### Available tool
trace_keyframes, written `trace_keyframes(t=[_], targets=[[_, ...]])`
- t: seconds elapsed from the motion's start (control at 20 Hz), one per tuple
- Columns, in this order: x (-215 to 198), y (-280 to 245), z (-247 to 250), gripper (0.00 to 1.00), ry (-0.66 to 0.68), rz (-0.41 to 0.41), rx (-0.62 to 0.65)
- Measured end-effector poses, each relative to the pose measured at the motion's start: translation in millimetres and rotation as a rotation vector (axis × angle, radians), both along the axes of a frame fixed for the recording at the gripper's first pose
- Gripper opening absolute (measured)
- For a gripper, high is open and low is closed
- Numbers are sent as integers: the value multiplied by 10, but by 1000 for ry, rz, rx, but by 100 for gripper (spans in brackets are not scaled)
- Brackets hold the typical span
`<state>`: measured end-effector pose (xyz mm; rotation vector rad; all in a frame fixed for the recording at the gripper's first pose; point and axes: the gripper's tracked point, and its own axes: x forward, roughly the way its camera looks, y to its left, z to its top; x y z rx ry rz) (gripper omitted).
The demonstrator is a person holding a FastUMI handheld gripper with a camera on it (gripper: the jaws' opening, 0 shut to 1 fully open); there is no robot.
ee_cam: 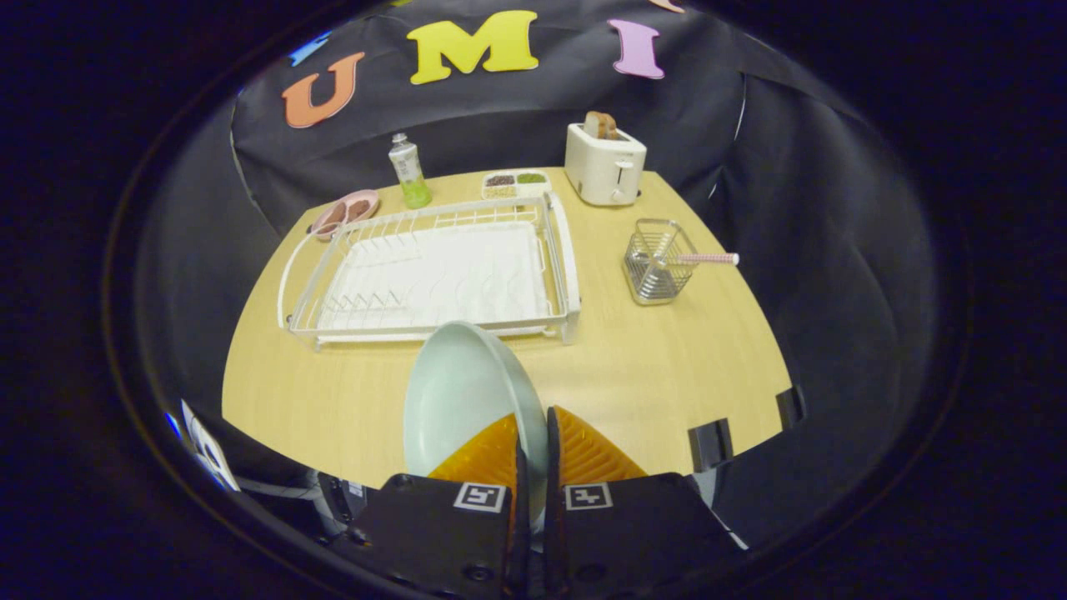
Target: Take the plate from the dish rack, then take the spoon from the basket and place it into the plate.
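Surface: a pale wood-grain desk (667, 358) with a curved near edge, enclosed by a black cloth wall (792, 167) on the far and right sides. Two dark clips (710, 443) sit on the near right edge of the desk.

Writing: square black-and-white marker tags (479, 497) are fixed to the body of the tongs; no brand or label text on any item can be read.

Tongs (533, 442): the two fingers are drawn nearly together, with the rim of the pale green plate (458, 392) pinched between them. The plate is held on edge, tilted, its hollow face turned to the left, just in front of the near rail of the dish rack (433, 275) and clear of it.

The dish rack is white wire over a white drip tray, with nothing standing in its slots. To its right, well apart, a small wire basket (658, 262) stands on the desk, with the spoon (704, 259) in it; the spoon's pink handle leans out over the right rim.

Along the far edge: a pink dish (346, 211) with brown pieces, a bottle (409, 171) of green liquid, a divided tray (515, 182) of small foods, and a white toaster (604, 162) with bread (600, 125) protruding from its slot.

The held plate hides part of the near desk.
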<state>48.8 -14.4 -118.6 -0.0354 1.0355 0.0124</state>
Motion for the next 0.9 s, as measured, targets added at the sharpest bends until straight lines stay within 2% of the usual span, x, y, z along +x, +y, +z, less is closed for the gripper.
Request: trace_keyframes(t=[0.15,0.25,0.5,0.75,0.85,0.9], targets=[[12,-106,-364,12,46,6,29],[82,-24,-498,12,40,21,138],[143,18,-774,12,71,65,261],[103,-10,-1078,15,126,69,383],[103,-52,-1163,17,135,60,375],[117,-114,-1207,22,140,59,328]])
